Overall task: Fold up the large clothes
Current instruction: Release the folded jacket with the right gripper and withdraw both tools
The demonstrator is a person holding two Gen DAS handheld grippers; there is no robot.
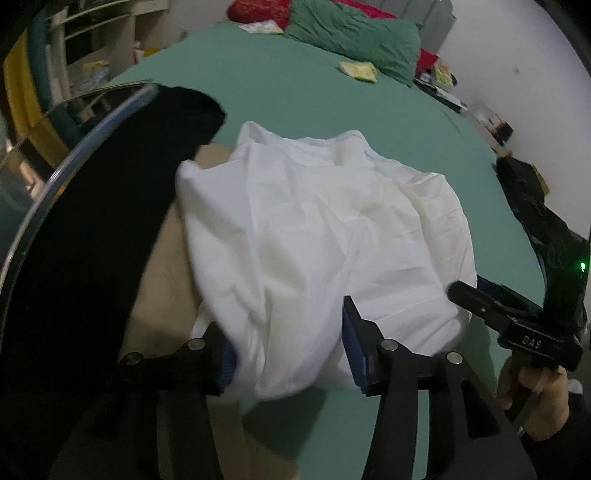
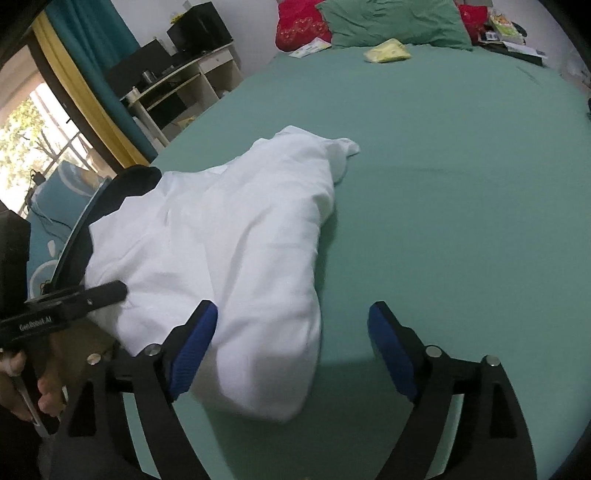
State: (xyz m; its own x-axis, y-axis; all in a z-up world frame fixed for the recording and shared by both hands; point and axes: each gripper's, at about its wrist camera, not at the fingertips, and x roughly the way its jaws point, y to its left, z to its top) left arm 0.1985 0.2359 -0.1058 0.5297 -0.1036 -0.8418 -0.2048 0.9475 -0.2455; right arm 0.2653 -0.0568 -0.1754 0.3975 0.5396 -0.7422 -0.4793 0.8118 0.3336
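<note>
On the green bed [image 2: 443,184], white garment [image 1: 314,229] lies between spread left gripper [image 1: 288,354], beside spread right gripper [image 2: 291,347].

"DAS" marks the right tongs [image 1: 476,295]; "GenRobot.AI" marks the left tongs [image 2: 118,288].

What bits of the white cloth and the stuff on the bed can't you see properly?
- Left wrist view: the white garment covers part of the tan cloth; a black band hides the rest.
- Right wrist view: the garment's near end is blurred.
- Both views: the yellow packet by the green pillow is too small to read.
</note>
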